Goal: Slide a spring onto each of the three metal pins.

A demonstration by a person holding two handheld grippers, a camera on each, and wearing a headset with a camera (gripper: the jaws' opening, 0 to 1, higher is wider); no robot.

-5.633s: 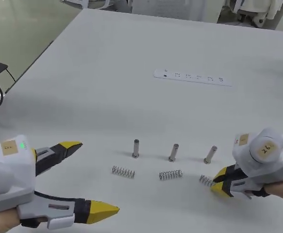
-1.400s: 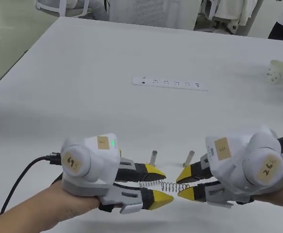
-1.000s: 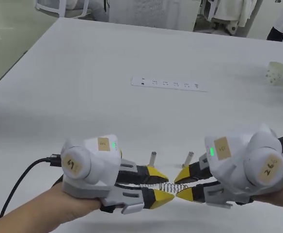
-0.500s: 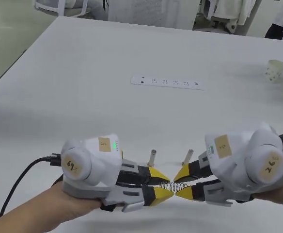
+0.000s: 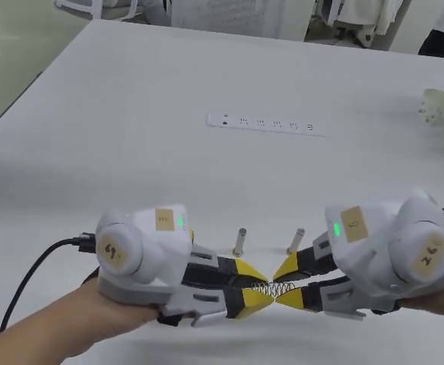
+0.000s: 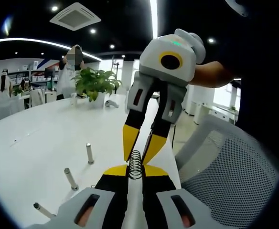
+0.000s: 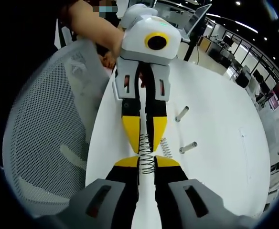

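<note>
A small coil spring hangs level above the table, held at both ends. My left gripper is shut on its left end and my right gripper is shut on its right end, yellow tips almost touching. In the left gripper view the spring stands between my own jaws, with the right gripper's fingers pinching its far end. Three upright metal pins stand on the table, all bare. Two pins stand just beyond the tips. A second spring lies on the table.
A white power strip lies mid-table and a paper cup stands at the far right. A black cable trails from my left gripper. A mesh chair sits beside the table's near edge.
The two grippers have drawn closer together, so less of the spring shows between their tips. The head camera has shifted a little.
</note>
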